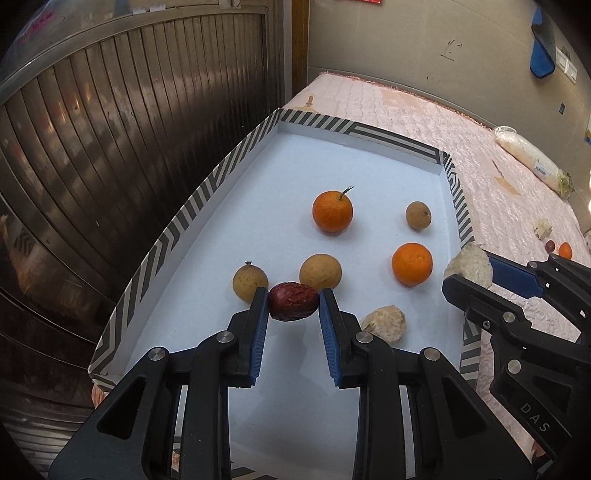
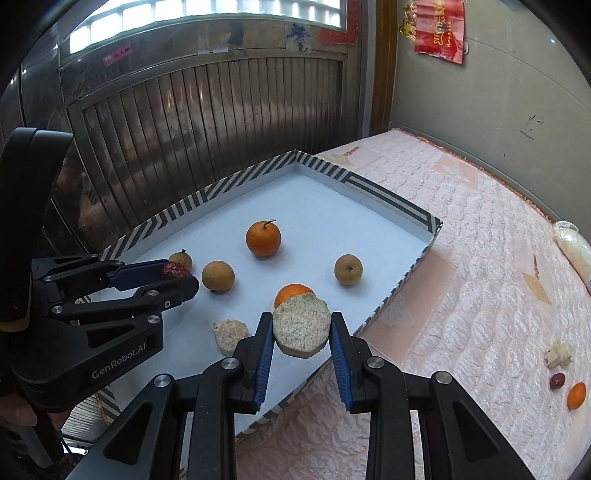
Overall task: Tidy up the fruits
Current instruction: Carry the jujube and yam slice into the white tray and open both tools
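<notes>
Left wrist: tray [image 1: 207, 192] on mattress [image 1: 491, 192].

Tray: shallow cardboard tray [image 1: 229, 162] had a white floor and black-and-white chevron-striped rim.
Fruit: round stemmed orange [image 1: 332, 211] at 12 o'clock.
Bedding: quilted pink mattress [image 2: 480, 258].

A pink quilted mattress [image 2: 461, 258] against the wall; a slatted metal door [image 2: 207, 140]; a red paper hanging [image 2: 437, 31].

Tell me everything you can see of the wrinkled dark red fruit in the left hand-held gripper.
The wrinkled dark red oval fruit, like a dried date, has glossy, creased skin. It lies sideways, pinched end to end between the blue pads of the left hand-held gripper, above the white striped-rim tray, beside two tan round fruits.
</notes>
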Motion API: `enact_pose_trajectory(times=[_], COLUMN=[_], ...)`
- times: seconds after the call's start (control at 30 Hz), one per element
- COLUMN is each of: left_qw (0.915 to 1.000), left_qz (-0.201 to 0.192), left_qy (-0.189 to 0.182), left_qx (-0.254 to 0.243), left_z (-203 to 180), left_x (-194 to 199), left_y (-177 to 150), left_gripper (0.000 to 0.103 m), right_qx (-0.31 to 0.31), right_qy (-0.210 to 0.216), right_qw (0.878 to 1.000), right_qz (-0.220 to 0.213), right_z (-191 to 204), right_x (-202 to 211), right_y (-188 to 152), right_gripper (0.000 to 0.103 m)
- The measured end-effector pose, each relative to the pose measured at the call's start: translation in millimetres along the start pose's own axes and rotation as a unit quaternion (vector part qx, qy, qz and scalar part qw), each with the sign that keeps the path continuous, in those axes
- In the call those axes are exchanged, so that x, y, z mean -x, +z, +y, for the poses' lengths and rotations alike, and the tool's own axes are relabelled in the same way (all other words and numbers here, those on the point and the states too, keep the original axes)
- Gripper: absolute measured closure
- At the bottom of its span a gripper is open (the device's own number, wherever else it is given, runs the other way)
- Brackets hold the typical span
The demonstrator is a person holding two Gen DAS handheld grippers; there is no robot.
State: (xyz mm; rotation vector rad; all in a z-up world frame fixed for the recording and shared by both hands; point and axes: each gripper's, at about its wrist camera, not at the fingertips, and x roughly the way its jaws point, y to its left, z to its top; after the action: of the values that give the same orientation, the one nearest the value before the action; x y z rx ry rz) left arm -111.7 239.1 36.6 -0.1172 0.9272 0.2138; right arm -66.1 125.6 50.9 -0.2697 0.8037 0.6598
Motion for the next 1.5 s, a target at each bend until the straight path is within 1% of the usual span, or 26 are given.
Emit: enact_pose_trajectory(times=[0.27,0.5,0.73,0.87,1.03,1.33,1.4,1.5], left_qw=[1.0000,0.9998,0.9996,0.9994,0.9993,0.9994,0.9994,0.9995], left_qz=[0.005,0.018,0.024,0.029,0.032,0.031,0.032,0.031], left_qy=[-0.002,-0.011,-0.015,-0.015,-0.017,-0.014,-0.015,-0.008], left_qx=[0.002,0.004,0.003,0.005,0.004,0.004,0.005,-0.002], left_z=[3,6,7,9,8,9,9,6], left_x=[-2,-5,-8,-11,-13,-14,-15,-16], left_y=[-4,-8,-10,-11,-11,-9,-9,-8], left_gripper=[0.076,0.076,0.076,0.076,0.076,0.076,0.074,0.074], right_qx=[0.005,0.010,0.031,0.041,0.059,0.067,0.068,0.067], right_qy=[0.004,0.010,0.020,0.033,0.037,0.039,0.039,0.037], right_qw=[1.000,1.000,0.999,0.998,0.997,0.997,0.997,0.997], right_qz=[0.006,0.007,0.016,0.021,0.028,0.026,0.025,0.022], right_z=[5,8,15,19,25,28,28,27], right_x=[-8,-18,-34,-44,-55,-56,-55,-52], right_y=[4,14,25,32,38,38,37,35], right_gripper=[0.074,0.074,0.074,0.074,0.074,0.074,0.073,0.073])
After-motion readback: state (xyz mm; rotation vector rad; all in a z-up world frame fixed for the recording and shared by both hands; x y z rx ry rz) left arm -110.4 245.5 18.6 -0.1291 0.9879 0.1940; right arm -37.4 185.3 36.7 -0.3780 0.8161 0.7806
